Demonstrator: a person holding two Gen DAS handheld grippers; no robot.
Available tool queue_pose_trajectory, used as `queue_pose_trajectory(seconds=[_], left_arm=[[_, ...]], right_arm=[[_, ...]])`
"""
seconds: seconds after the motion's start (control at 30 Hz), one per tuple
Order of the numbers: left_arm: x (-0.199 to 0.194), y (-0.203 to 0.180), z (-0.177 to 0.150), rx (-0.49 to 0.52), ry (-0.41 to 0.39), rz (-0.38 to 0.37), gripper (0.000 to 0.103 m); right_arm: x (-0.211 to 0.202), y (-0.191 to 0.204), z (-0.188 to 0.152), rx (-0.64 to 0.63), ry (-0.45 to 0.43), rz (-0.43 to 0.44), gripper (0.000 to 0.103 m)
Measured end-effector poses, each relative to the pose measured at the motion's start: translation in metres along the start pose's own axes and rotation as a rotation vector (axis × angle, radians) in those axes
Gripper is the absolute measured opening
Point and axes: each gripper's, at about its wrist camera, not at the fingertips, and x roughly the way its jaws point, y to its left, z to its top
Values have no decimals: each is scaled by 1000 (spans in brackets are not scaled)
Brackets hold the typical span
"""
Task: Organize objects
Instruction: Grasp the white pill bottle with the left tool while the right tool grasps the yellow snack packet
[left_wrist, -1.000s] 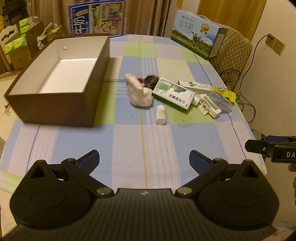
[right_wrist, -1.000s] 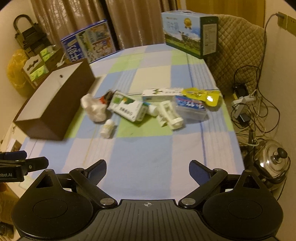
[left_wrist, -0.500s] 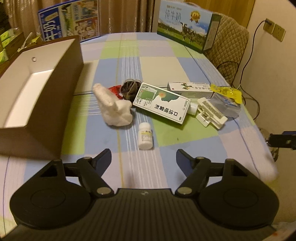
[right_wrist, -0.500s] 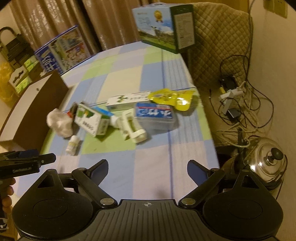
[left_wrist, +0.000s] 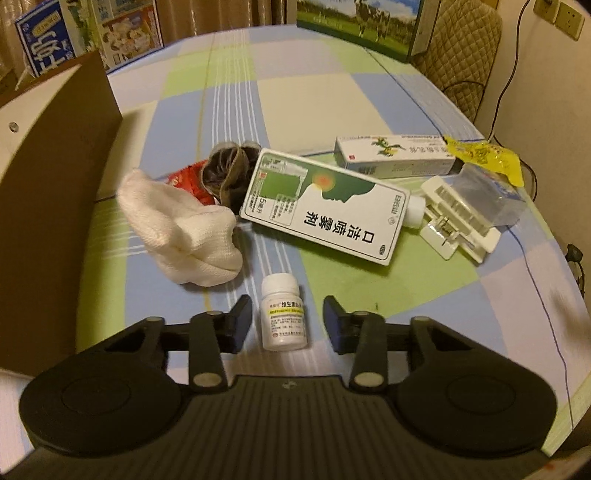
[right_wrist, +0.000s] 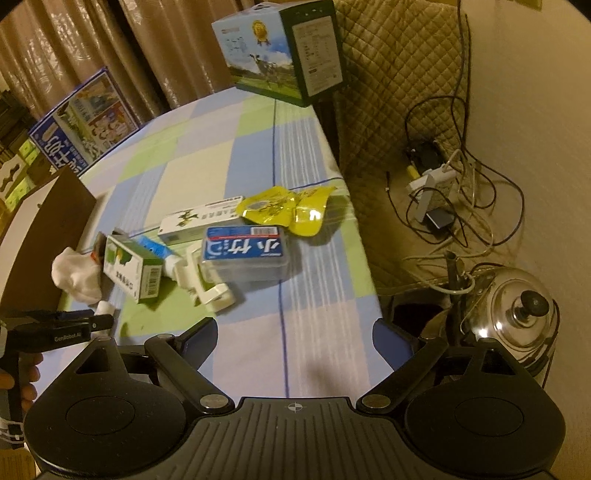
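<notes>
Nothing looks sorted yet: the whole clutter lies loose on the checked tabletop (left_wrist: 306, 92), and what shows of the brown box (left_wrist: 55, 155) at the left holds none of it. The left hand-held gripper (left_wrist: 287, 321) is open, its jaws either side of the white pill bottle (left_wrist: 283, 314) without touching it, so a first pick seems near. The right hand-held gripper (right_wrist: 293, 334) hangs open over bare cloth. Close by lie a white rolled cloth (left_wrist: 184, 236), a green-and-white spray carton (left_wrist: 325, 206), a long white medicine box (left_wrist: 395, 153), a yellow packet (left_wrist: 487, 158), and a blue-labelled clear case (right_wrist: 245, 254); the rolled cloth crowds the bottle's left side.

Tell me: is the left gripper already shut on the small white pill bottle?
No. The left gripper is open, its fingers flanking the pill bottle with gaps.
</notes>
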Motion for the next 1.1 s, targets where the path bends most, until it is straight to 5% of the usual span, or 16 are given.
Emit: queue_pose_trajectory(seconds=[0.17, 0.37, 0.73, 1.1], left_arm=[[11, 1, 1, -1, 28, -9, 23], [15, 2, 1, -14, 37, -6, 23], [-24, 20, 4, -100, -32, 45, 22], [-60, 50, 9, -214, -79, 120, 22]], right_arm=[[6, -6, 8, 6, 0, -6, 88], [14, -20, 25, 29, -43, 20, 84], [76, -93, 66, 379, -34, 393, 63], [143, -126, 94, 555, 16, 523, 53]])
